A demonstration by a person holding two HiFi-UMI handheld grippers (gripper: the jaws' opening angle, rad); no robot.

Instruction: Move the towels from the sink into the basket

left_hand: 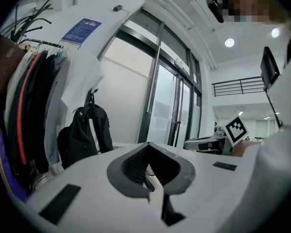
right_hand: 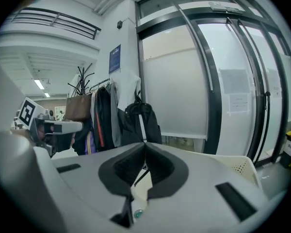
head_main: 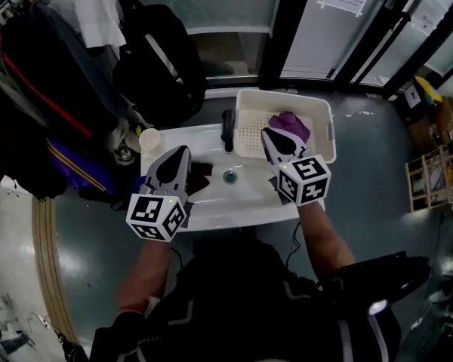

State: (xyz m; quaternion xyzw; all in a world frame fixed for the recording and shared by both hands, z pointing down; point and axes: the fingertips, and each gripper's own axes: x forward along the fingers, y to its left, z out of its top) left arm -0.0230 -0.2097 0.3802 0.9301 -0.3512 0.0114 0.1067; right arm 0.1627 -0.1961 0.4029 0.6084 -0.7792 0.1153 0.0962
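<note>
White sink [head_main: 241,202] stands in the middle of a glossy grey-green floor [head_main: 370,149], with a drain [head_main: 229,176] at centre and a black faucet [head_main: 228,130] at the far edge. White perforated basket [head_main: 285,91] sits at the sink's far right. A purple towel [head_main: 287,123] lies inside the basket; a dark red towel [head_main: 200,178] lies in the sink, left of the drain. Left claw [head_main: 183,153] is over the left part of the sink, just beside the dark red towel, its jaws pressed together with nothing between them in the left gripper view. Right claw [head_main: 270,134] is over the basket's near edge, its tip next to the purple towel; its jaws are also pressed together and empty in the right gripper view. A paper cup [head_main: 149,139] stands on the sink's far left corner. A black backpack [head_main: 155,59] hangs far left, beside a rack of hanging clothes [head_main: 38,89]. Glass doors [head_main: 309,21] with dark frames run along the far side. Cluttered open shelving [head_main: 438,172] stands at the right edge.
</note>
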